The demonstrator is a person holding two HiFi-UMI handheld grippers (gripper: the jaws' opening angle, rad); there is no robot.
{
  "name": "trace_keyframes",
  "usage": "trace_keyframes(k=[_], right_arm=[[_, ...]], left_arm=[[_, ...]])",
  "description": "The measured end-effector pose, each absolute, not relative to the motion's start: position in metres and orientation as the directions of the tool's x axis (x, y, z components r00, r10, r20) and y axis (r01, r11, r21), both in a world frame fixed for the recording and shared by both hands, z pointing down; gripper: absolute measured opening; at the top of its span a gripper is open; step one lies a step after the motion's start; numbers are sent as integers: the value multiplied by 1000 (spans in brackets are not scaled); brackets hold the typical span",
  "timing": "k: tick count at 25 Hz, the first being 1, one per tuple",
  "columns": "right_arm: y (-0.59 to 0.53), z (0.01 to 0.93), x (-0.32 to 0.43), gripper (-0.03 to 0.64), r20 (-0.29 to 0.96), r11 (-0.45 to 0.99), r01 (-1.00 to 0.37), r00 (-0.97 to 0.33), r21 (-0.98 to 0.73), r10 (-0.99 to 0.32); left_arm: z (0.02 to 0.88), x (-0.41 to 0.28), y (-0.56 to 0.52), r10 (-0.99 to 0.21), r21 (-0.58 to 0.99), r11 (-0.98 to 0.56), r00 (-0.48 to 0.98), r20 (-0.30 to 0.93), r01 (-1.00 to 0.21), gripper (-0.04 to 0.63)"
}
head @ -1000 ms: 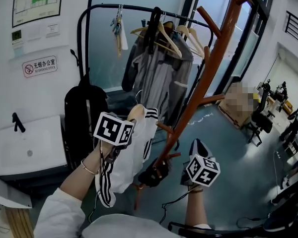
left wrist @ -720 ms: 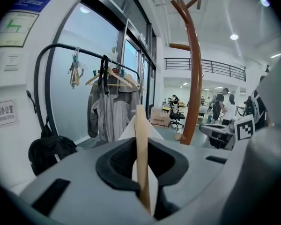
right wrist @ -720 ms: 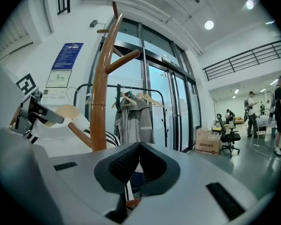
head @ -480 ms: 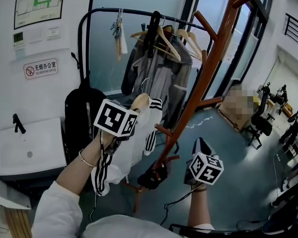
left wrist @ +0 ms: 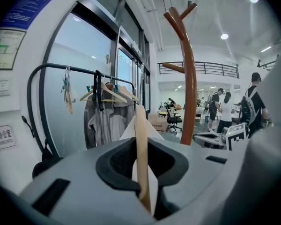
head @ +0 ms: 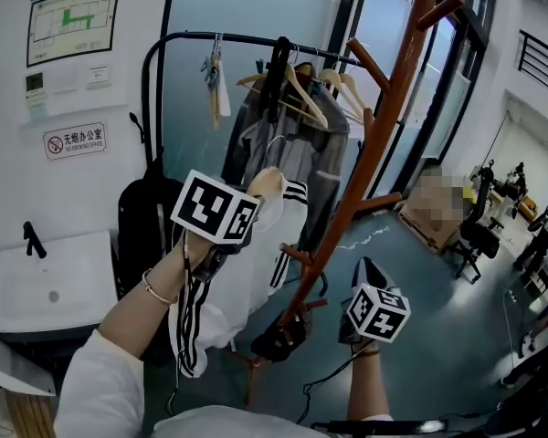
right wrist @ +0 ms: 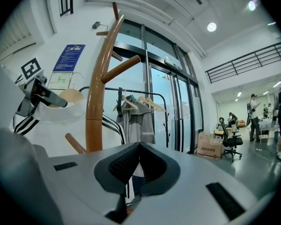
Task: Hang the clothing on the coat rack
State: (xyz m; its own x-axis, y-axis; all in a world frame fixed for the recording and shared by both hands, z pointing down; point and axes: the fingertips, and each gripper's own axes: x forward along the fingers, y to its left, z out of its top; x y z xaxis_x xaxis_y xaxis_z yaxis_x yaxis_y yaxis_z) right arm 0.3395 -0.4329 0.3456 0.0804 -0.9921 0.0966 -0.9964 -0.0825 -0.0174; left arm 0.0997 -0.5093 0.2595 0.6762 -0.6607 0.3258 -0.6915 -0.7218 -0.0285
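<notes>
My left gripper [head: 248,210] is shut on a wooden hanger [head: 266,184] that carries a white garment with black stripes [head: 247,281]. In the left gripper view the hanger's arm [left wrist: 141,149] stands upright between the pads, with white cloth behind it. The brown wooden coat rack [head: 384,126] rises just right of the garment, its pegs slanting upward; it also shows ahead as the coat rack [left wrist: 189,78] and the coat rack [right wrist: 96,102]. My right gripper [head: 363,272] hangs lower, right of the rack's trunk, shut with nothing between its pads [right wrist: 119,165].
A black clothes rail [head: 237,39] behind holds a grey jacket [head: 292,144] and several wooden hangers. A dark bag [head: 279,336] hangs low on the coat rack. A white sink [head: 46,286] and a black bag [head: 151,217] stand at left. People [left wrist: 225,111] stand far off.
My left gripper has lifted the hanger and garment upward, nearer the rack's middle pegs. The right gripper has risen only slightly.
</notes>
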Motion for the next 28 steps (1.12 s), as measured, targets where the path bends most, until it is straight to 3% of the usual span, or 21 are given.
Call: trace_keyframes(k=[18, 28], right_arm=[[-432, 329, 350, 23, 83, -78, -997, 77, -7, -994], [-426, 325, 353, 23, 91, -78, -997, 77, -5, -993]], left_arm=[[173, 113, -496, -652, -46, -751, 729, 208, -659, 57], [121, 119, -487, -692, -139, -722, 702, 168, -678, 57]])
